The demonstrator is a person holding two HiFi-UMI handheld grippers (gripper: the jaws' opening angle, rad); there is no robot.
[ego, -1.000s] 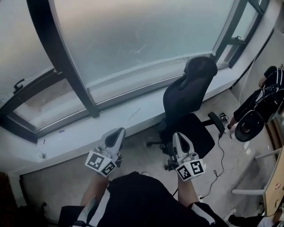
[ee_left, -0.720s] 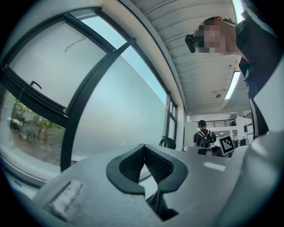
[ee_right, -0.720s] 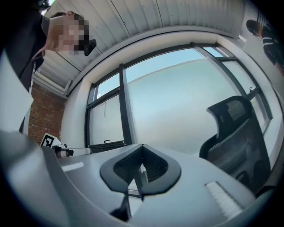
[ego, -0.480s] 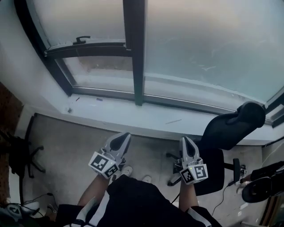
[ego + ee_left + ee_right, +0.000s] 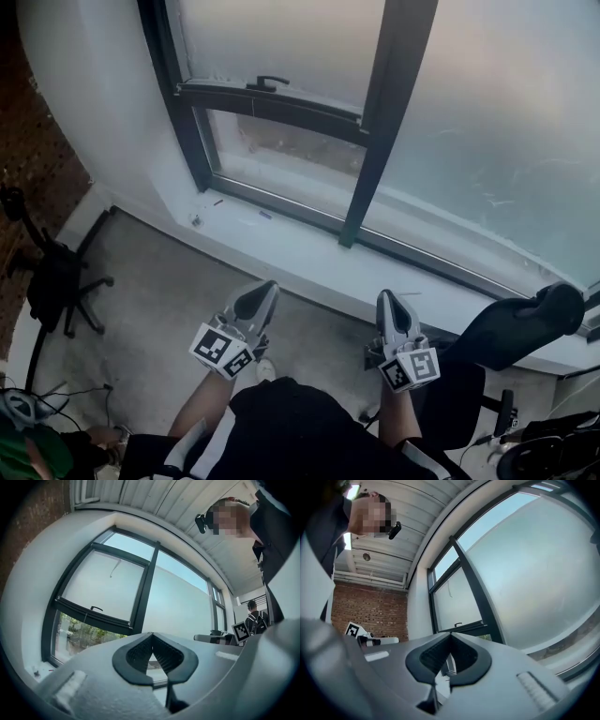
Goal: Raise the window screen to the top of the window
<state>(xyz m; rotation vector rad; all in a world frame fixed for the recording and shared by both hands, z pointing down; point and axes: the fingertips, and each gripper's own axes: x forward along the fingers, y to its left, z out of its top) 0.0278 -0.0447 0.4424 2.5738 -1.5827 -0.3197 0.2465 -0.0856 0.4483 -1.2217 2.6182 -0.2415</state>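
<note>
Head view: both my claws hang over the floor on the near side of the white sill (image 5: 281,246), well apart from the window.
Left gripper (image 5: 257,296): jaws pressed together, with nothing between them.
Right gripper (image 5: 390,306): jaws pressed together too, and empty.
Window screen (image 5: 272,37): it fills the left-hand pane as a frosted sheet drawn down from the frame's top edge. Its dark bottom bar (image 5: 272,101) sits low, with a strip of clear glass between it and the frame's bottom edge.
Handle (image 5: 270,82): a small dark handle on top of that bar, nearer the pane's right side.
Done so far: nothing, by my reckoning. The screen is down and neither claw is near it.
Left to do: reach across the sill, take the handle or the bar, and carry it up to the frame's top edge.
Hard to make out: I cannot tell whether the bar belongs to the screen or is a fixed crosspiece. In the left gripper view a thin cord (image 5: 114,567) hangs near the top, and I cannot tell what it is for.
Cut off: the frame's top edge lies outside the head view, and an office chair (image 5: 517,328) runs off the right edge.
</note>
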